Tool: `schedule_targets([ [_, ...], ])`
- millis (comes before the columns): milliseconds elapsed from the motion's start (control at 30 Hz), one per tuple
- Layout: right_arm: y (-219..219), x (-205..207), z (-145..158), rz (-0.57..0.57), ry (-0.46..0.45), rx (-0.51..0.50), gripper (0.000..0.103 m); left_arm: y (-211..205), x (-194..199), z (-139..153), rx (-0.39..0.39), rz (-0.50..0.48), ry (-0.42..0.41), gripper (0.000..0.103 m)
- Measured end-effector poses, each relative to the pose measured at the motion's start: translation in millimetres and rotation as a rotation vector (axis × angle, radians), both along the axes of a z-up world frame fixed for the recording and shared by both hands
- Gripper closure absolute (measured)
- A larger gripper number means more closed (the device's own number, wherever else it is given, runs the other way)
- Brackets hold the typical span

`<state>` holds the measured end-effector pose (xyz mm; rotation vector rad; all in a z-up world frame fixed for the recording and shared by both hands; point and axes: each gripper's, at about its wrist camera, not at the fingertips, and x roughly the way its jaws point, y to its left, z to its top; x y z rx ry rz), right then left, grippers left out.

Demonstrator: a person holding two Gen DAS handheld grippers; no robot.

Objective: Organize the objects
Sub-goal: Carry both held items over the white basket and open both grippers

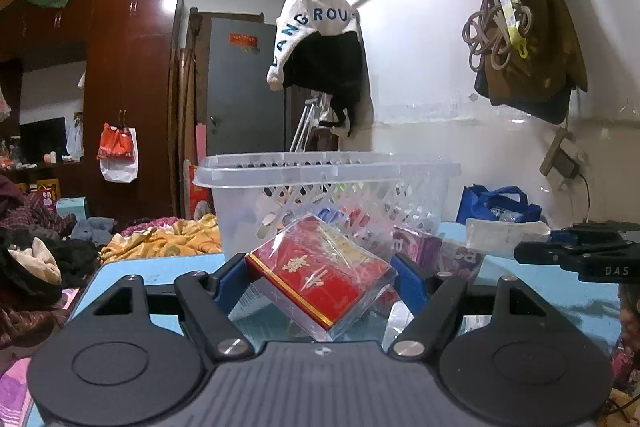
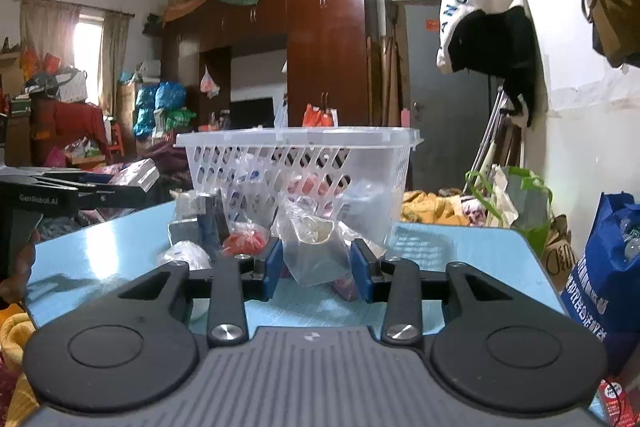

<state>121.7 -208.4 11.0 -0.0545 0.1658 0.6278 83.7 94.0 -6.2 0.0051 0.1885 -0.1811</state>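
Observation:
In the left wrist view my left gripper [image 1: 320, 277] is shut on a red box in clear wrap [image 1: 320, 277], tilted, held just above the blue table [image 1: 160, 265] in front of a clear plastic basket [image 1: 320, 169]. In the right wrist view my right gripper [image 2: 316, 265] is shut on a clear plastic bag [image 2: 310, 247] that rests on the table [image 2: 460, 247] before the basket [image 2: 296, 143]. The right gripper also shows at the right edge of the left wrist view [image 1: 576, 255], and the left gripper at the left edge of the right wrist view [image 2: 80, 193].
Purple packets [image 1: 424, 247] lie beside the basket on the right. A red netted item [image 2: 244, 243], a white wrapped item [image 2: 184, 255] and a dark bottle [image 2: 208, 223] lie left of the bag. A blue shopping bag [image 2: 604, 267] stands at the table's right edge.

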Motion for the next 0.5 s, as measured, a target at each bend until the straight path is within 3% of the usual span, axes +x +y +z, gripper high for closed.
schedule_targets([
  [233, -5.7, -7.8, 12.8, -0.010, -0.013, 0.082, 0.062, -4.4, -13.9, 10.0, -0.015, -0.046, -0.064, 0.024],
  [333, 3.1, -14.3, 39.7, -0.005, -0.080, 0.086, 0.062, -10.4, -13.0, 38.8, -0.015, -0.045, -0.112, 0.024],
  [500, 40.2, 25.0, 98.9, 0.014, -0.078, 0.029, 0.062, -13.4, 42.7, 100.0, -0.060, -0.033, -0.065, 0.024],
])
